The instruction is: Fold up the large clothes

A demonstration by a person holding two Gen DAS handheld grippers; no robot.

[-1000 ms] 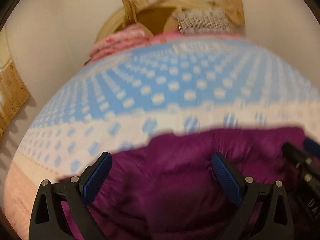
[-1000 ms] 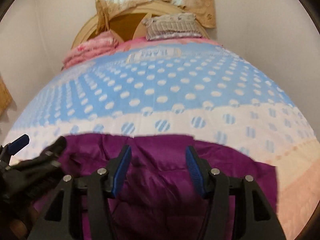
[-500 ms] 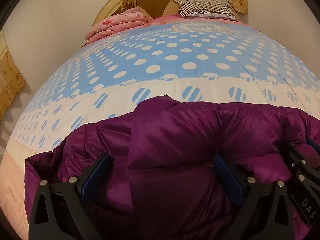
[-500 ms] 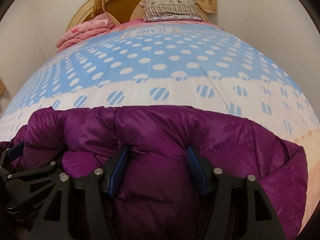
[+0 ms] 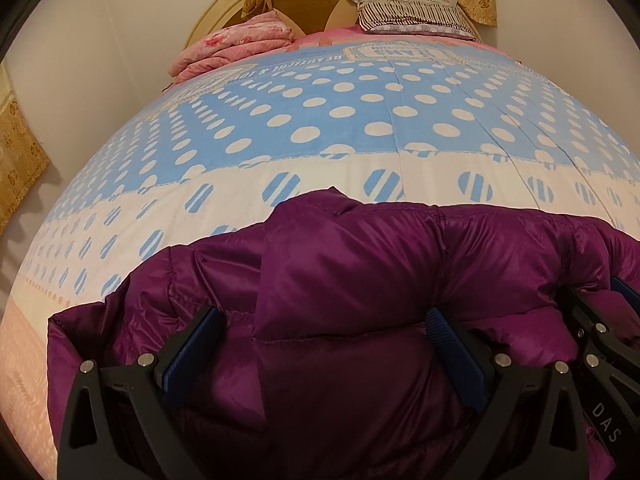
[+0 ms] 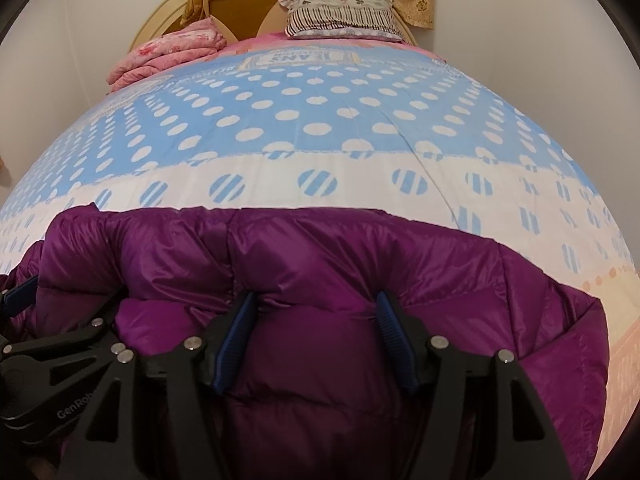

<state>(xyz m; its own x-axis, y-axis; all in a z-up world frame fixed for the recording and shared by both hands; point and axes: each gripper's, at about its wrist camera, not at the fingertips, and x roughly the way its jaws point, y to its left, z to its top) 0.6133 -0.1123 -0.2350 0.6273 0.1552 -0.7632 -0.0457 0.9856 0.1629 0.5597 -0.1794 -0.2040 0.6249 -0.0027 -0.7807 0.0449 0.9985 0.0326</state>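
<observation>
Since 1 second ago the purple down jacket [image 5: 352, 280] has come from the near edge onto the polka-dot quilt [image 5: 360, 120], now lying bunched at its foot; by my judgement, laid down for folding. The left gripper [image 5: 326, 340] and right gripper [image 6: 316, 326] both stand wide open, pressed into fabric, clamping nothing. Legible: "DAS", "GenRob"; the quilt's lettering is upside down, unreadable.

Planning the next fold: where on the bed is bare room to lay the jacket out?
Free: the dotted bedspread between the purple jacket and the pink folded blanket and striped pillow. Crowded: the near edge, under the jacket and both open grippers, left and right.
</observation>
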